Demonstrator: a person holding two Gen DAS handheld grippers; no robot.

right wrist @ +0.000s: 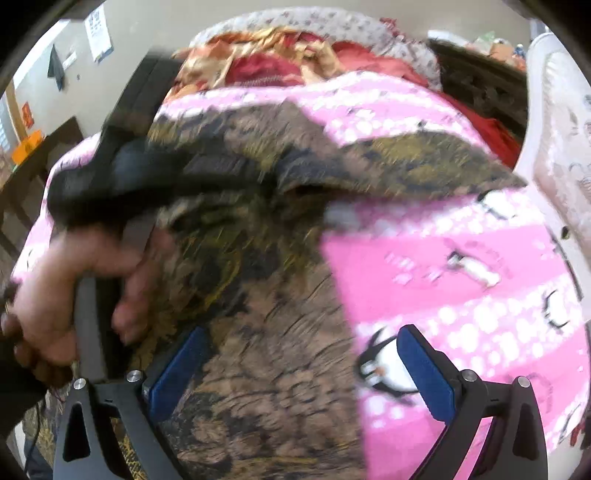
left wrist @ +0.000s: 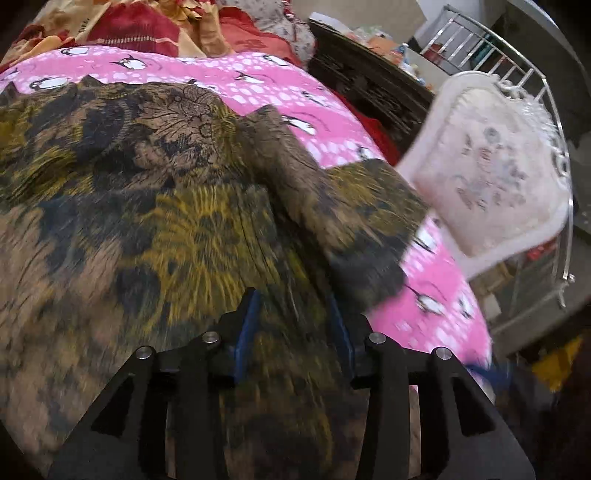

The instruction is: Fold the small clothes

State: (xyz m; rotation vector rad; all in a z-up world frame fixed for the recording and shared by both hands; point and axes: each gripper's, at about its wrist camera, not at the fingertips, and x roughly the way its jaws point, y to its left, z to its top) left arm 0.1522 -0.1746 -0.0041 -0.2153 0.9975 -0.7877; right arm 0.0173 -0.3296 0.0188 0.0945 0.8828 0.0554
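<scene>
Brown, black and mustard printed garment lay spread on a bed under a pink penguin-print sheet, taking up most of the near and left part of the bed; one flap was folded over toward the right.

Around it: a heap of red and orange floral bedding at the far end, a white plastic chair with a floral back just right of the bed, a white metal rack behind the chair, and a dark carved headboard far right.

Left gripper hung low over the garment, fingers partly apart, nothing pinched between the blue pads. Right gripper had fingers spread wide and empty, over the garment's right edge where it met the sheet.

In the right wrist view a hand on the left gripper's handle blocked the garment's left side. Heavy motion blur in both views; garment type not readable, its near edge cut off by the gripper frames.
</scene>
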